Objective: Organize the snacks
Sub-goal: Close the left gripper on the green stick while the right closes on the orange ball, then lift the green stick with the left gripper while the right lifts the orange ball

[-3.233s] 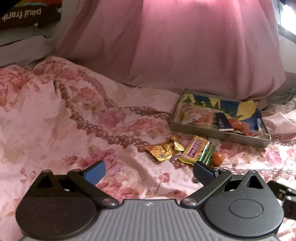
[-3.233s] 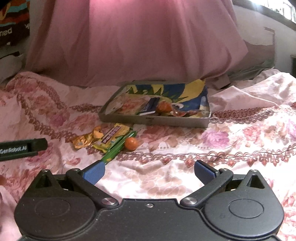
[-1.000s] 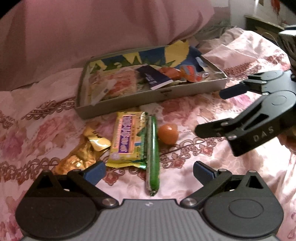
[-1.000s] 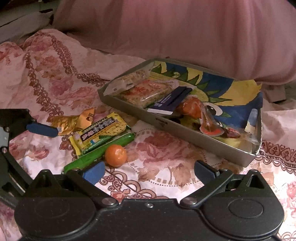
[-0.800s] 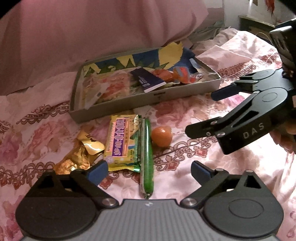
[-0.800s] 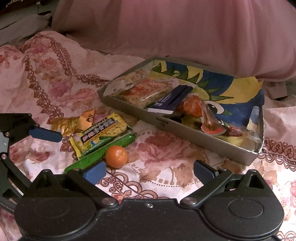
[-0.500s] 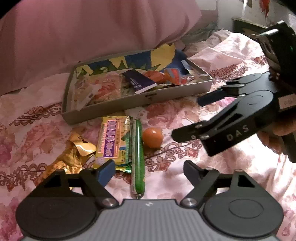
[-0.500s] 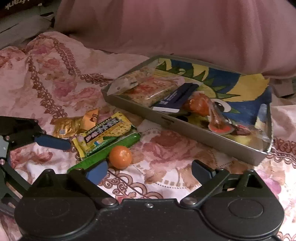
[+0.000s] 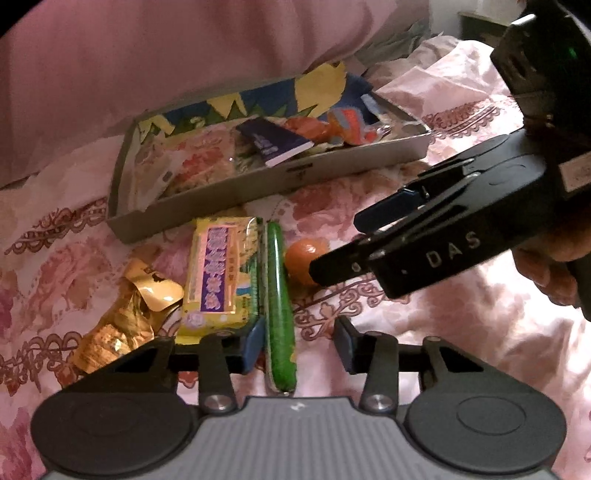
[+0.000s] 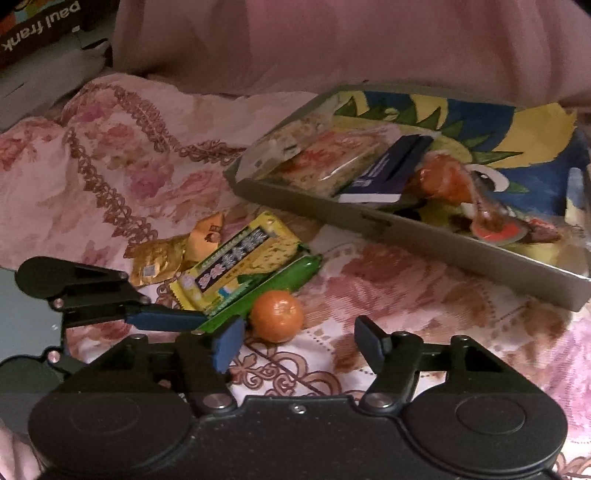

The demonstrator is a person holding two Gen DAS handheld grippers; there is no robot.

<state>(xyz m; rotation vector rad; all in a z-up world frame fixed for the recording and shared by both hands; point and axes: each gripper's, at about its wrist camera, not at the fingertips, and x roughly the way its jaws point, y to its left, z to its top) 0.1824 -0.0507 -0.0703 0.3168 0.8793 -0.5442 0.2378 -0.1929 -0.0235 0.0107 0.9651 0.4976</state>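
A green stick snack (image 9: 279, 306) lies on the floral bedsheet between the closing jaws of my left gripper (image 9: 299, 345), close to the left pad, with a gap on the right side. A small orange (image 10: 277, 314) sits between the closing jaws of my right gripper (image 10: 299, 343), and neither pad presses on it. In the left wrist view the right gripper (image 9: 354, 240) hangs over the orange (image 9: 303, 254). A yellow snack packet (image 9: 218, 273) and gold wrappers (image 9: 118, 321) lie left of the stick. Behind them stands a grey tray (image 9: 295, 173) holding several snacks.
A big pink cushion rises behind the tray (image 10: 406, 232). A "paul frank" box (image 10: 37, 26) sits at the far left. A person's hand (image 9: 546, 266) holds the right gripper. One of the left gripper's fingers (image 10: 166, 319) reaches beside the green stick (image 10: 273, 288).
Both grippers' jaws have narrowed from wide open. The left gripper has closed in around the green stick's near end. The right gripper has come down and forward over the orange.
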